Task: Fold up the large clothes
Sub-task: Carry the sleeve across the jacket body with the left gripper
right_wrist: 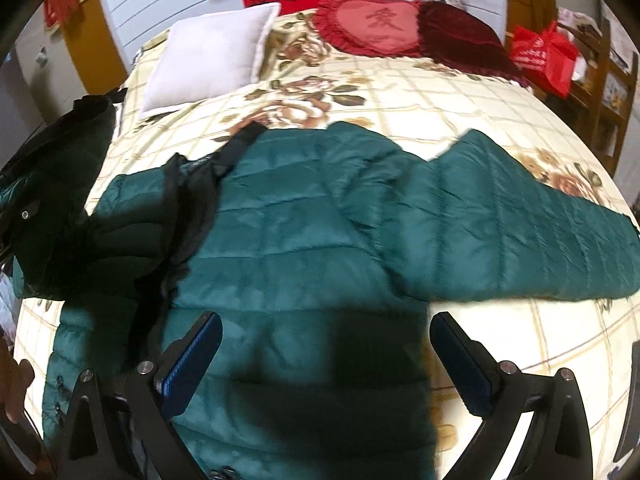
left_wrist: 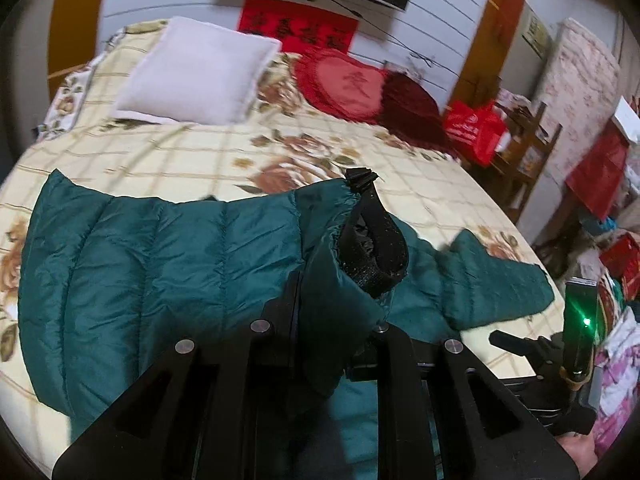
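Note:
A dark green quilted puffer jacket [right_wrist: 304, 232] lies spread on the bed, one sleeve [right_wrist: 520, 224] stretched out to the right. My left gripper [left_wrist: 340, 320] is shut on the jacket's edge near the black-lined collar [left_wrist: 372, 240] and holds a fold of it lifted above the bed; the fabric hides the fingertips. It shows in the right wrist view at the left edge [right_wrist: 24, 216], with the jacket draped over it. My right gripper [right_wrist: 326, 356] is open and empty, hovering over the jacket's body, its blue pads [right_wrist: 192, 360] wide apart.
The bed has a floral checked cover [right_wrist: 400, 96]. A white pillow [right_wrist: 208, 60], a red heart cushion [right_wrist: 372, 24] and a dark red blanket [right_wrist: 464, 36] lie at the head. A red bag [right_wrist: 544, 56] and wooden shelves [right_wrist: 604, 80] stand to the right.

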`<move>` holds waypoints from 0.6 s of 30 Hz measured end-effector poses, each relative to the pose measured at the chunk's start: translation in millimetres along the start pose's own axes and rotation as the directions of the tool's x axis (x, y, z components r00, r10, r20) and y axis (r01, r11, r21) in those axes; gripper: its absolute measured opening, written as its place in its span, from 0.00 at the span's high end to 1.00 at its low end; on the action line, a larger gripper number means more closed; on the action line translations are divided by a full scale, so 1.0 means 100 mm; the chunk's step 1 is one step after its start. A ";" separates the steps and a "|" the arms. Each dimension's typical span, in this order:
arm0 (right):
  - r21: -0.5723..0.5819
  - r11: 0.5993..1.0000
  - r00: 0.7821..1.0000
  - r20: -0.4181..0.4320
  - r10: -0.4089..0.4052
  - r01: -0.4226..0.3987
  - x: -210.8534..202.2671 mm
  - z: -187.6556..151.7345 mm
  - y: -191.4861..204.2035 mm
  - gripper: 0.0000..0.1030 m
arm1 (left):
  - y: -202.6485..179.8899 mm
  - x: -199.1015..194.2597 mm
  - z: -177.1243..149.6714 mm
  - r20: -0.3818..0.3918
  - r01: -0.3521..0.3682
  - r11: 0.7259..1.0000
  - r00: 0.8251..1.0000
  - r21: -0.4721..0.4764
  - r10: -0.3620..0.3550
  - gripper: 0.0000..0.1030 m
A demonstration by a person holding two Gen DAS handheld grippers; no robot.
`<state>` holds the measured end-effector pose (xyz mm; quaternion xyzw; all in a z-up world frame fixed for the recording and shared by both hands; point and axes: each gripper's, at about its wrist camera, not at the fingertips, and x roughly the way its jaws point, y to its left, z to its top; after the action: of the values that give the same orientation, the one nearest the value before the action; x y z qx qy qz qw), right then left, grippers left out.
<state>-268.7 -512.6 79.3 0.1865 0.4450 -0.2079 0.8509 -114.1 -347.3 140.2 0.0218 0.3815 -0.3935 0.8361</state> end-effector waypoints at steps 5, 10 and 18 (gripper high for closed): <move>0.023 0.999 1.000 -0.007 -0.026 0.026 0.01 -0.04 -0.20 0.00 | -0.20 0.23 -0.10 -0.041 0.044 0.999 0.998 0.015 -0.043 0.86; 0.059 0.998 1.000 -0.024 0.001 0.000 0.03 -0.08 -0.30 0.00 | -0.20 0.49 -0.21 -0.103 0.094 0.995 0.990 -0.034 -0.097 0.86; 0.109 0.993 0.999 -0.019 0.049 -0.046 -0.02 -0.06 -0.32 0.00 | -0.07 0.62 -0.32 -0.160 0.246 0.953 0.948 -0.175 -0.274 0.81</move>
<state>-290.6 -535.7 73.4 0.2452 0.4377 -0.2093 0.8393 -114.0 -381.3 79.1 -0.0570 0.4851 -0.4667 0.7373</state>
